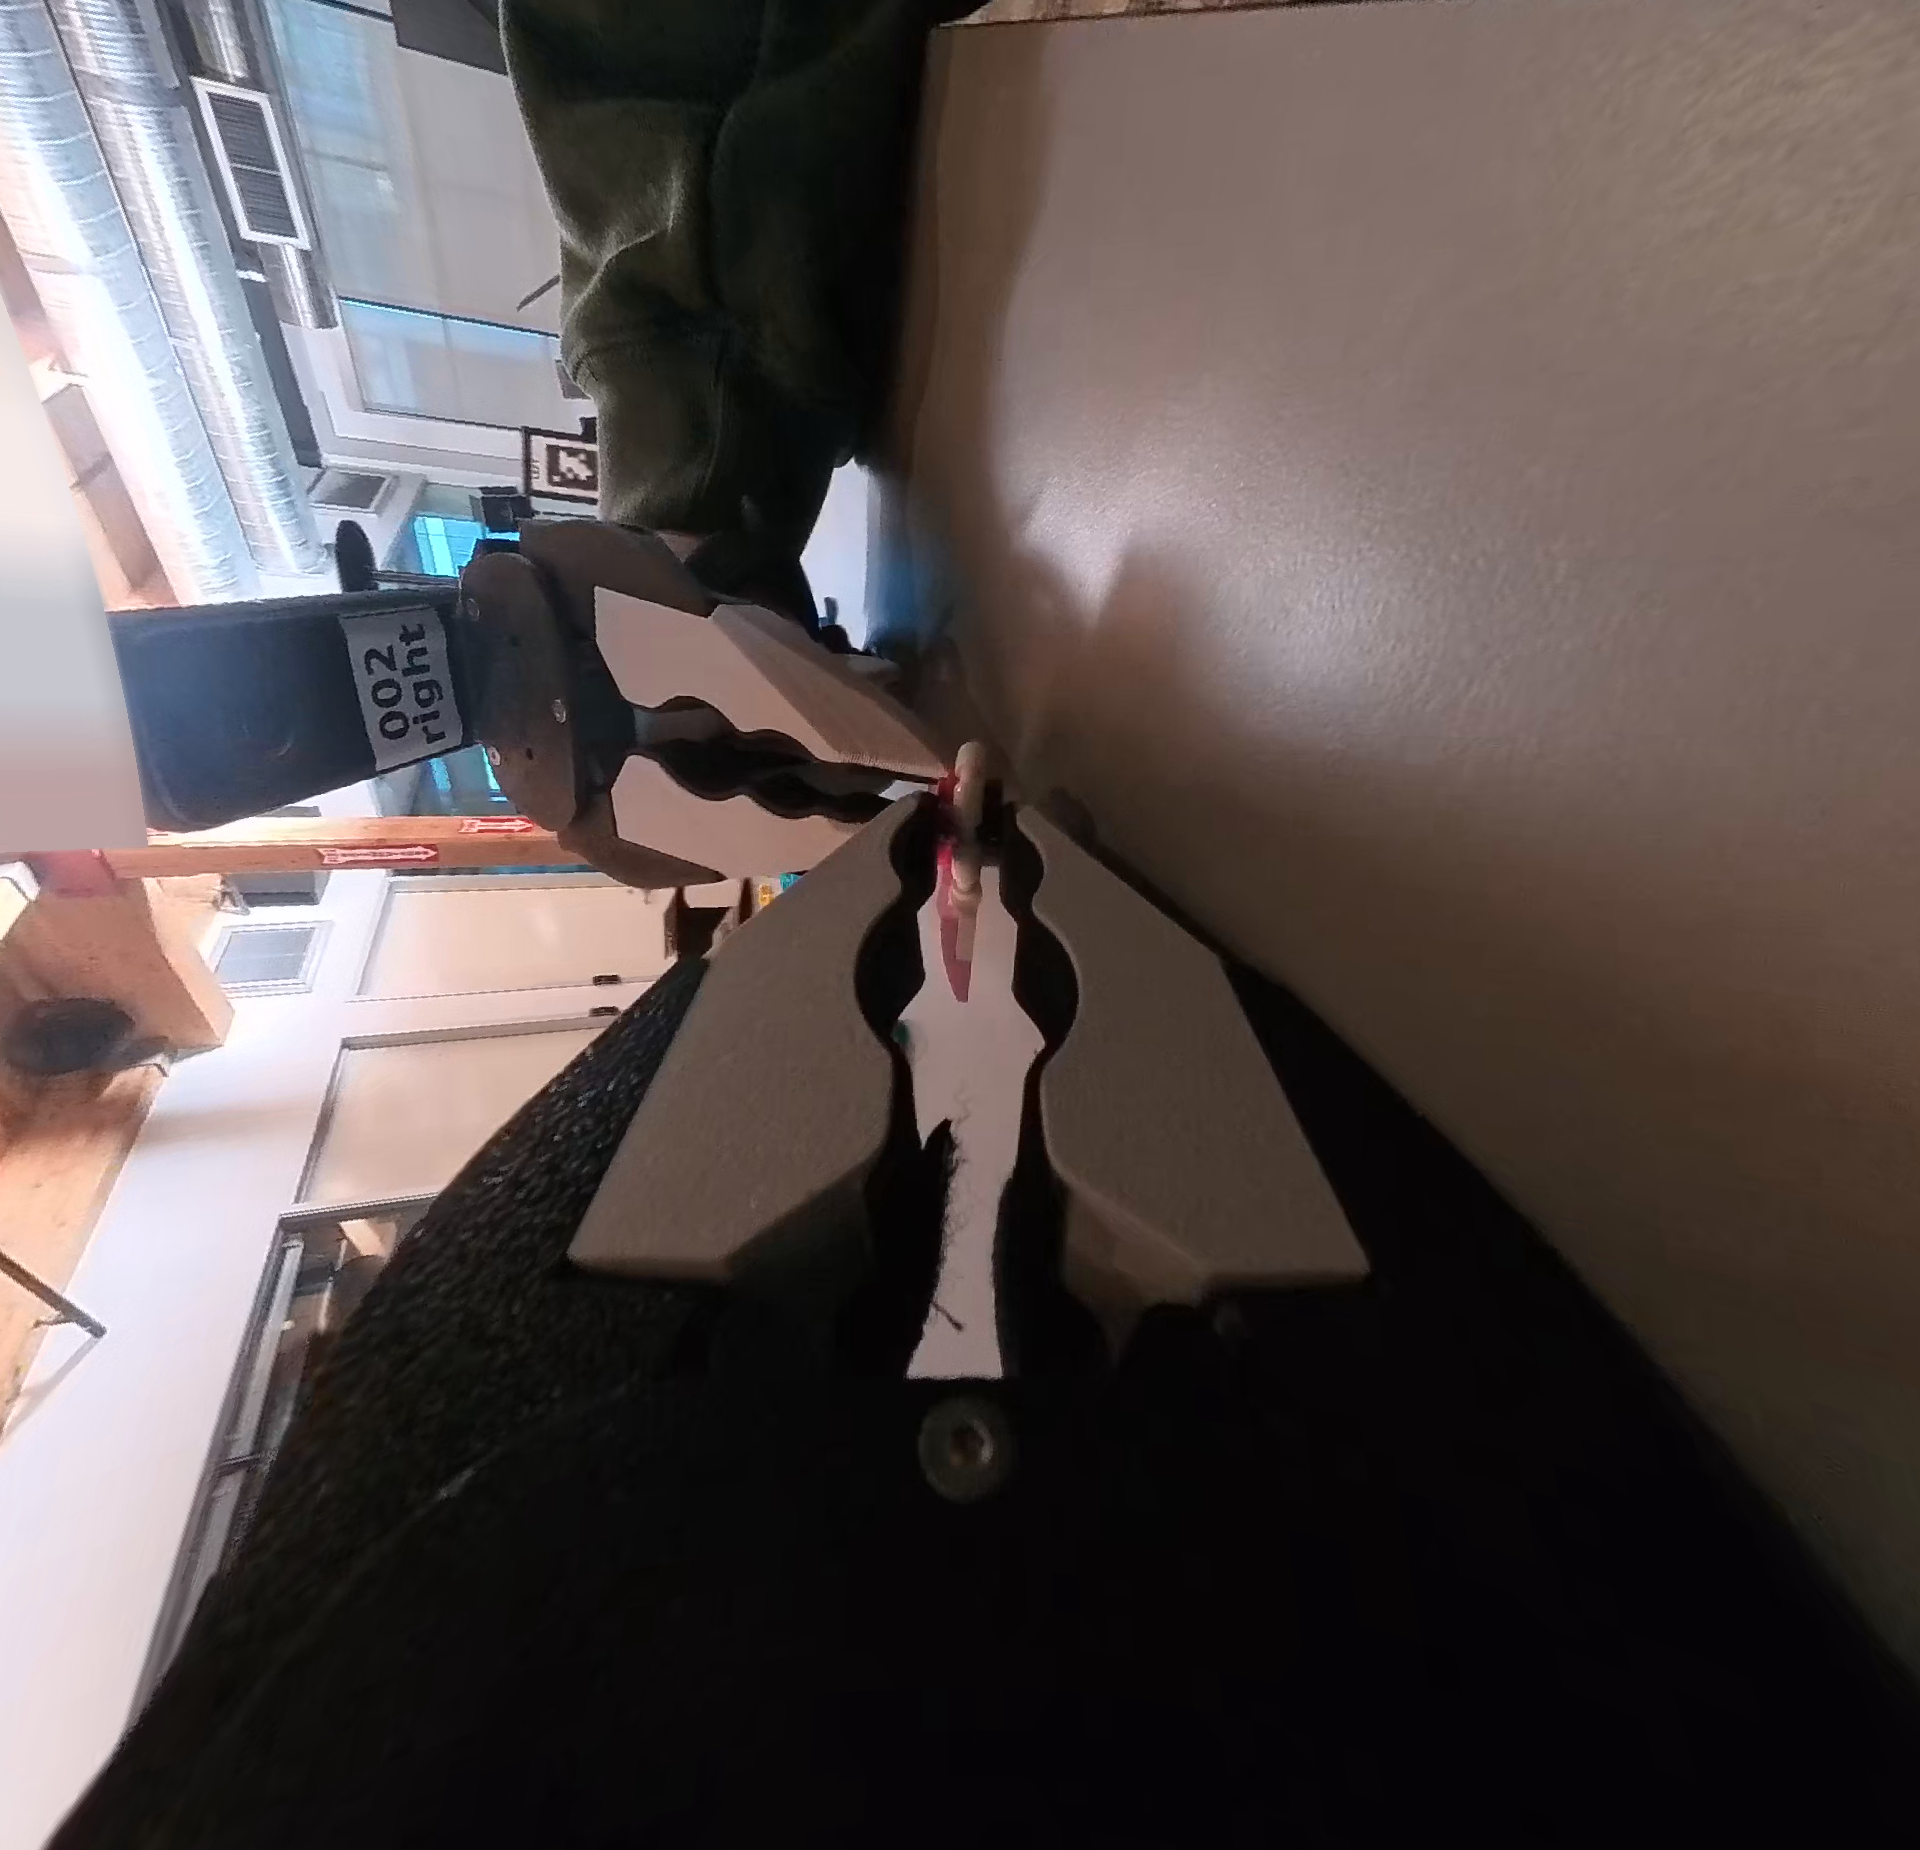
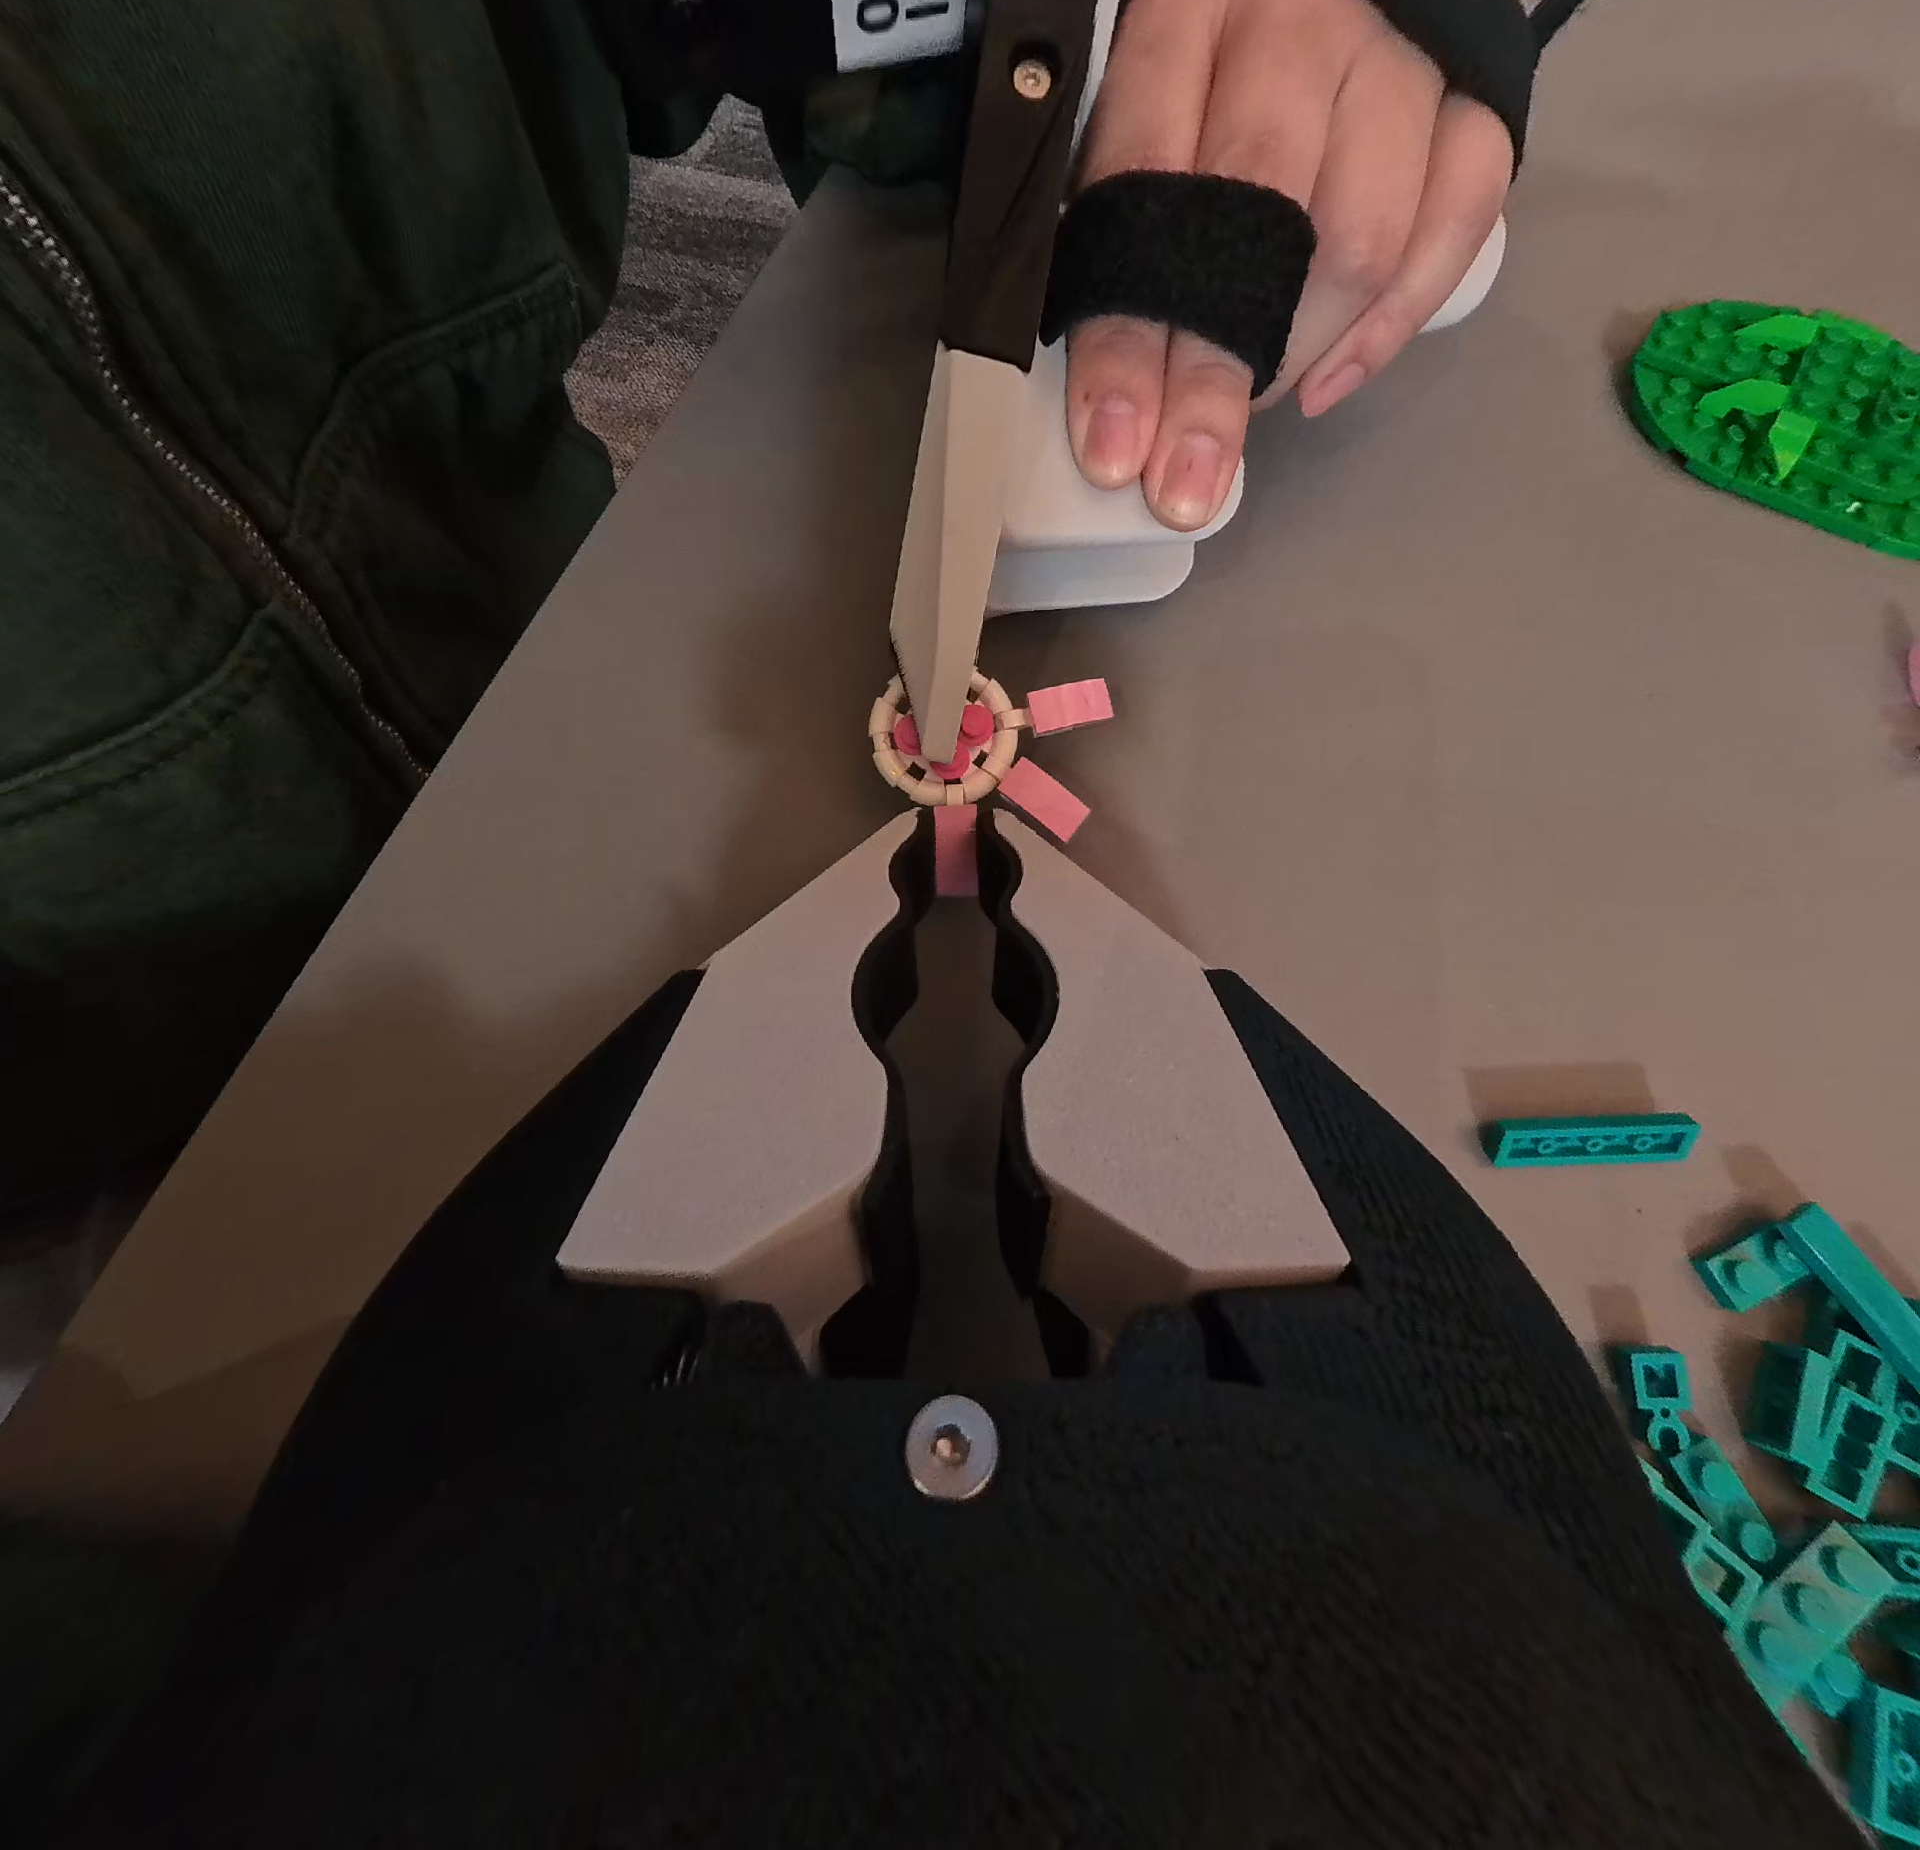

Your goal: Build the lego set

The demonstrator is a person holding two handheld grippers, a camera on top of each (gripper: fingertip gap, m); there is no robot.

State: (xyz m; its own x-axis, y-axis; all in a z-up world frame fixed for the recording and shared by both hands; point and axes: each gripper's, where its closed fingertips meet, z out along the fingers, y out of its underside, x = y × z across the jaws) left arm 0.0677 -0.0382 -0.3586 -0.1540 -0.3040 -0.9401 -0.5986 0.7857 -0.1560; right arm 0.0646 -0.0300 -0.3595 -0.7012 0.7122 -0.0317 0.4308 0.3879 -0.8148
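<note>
We found both grippers converged on one small sub-assembly near the table [image 2: 1351, 813] edge: a tan ring [image 2: 940, 738] with dark pink studs inside it and pink petal tiles [image 2: 1070, 706] radiating from its rim.

The left gripper [image 2: 940, 735] came in from the far side, its closed fingers seen edge-on as one thin blade. In its own wrist view the fingertips were nearly together on the ring and its pink centre [image 1: 964, 844], so we judged it was clamping the ring to steady it against a sideways push. A hand [image 2: 1247, 190] strapped into the handle held it there.

The right gripper [image 2: 956, 813] faced the ring from the near side. Its jaws were narrowly parted, pinching a pink tile [image 2: 956, 850] between the tips, with the tile's far end touching the ring. We read this as a petal being pressed onto the rim: two petals already sat on the ring's right side, and this one would take the next position.

The opposed arrangement made sense to us: one tool braces, the other pushes, so the light ring does not skid across the smooth table.

Other parts lay well apart on the right: a green studded base plate [image 2: 1787, 429], a single teal plate [image 2: 1590, 1138], and a heap of teal bricks [image 2: 1797, 1416]. The person's dark green jacket [image 2: 260, 450] filled the left side of the right wrist view.

Risk noted: the tile is small, and an off-axis push could twist the ring in the left grip.
</note>
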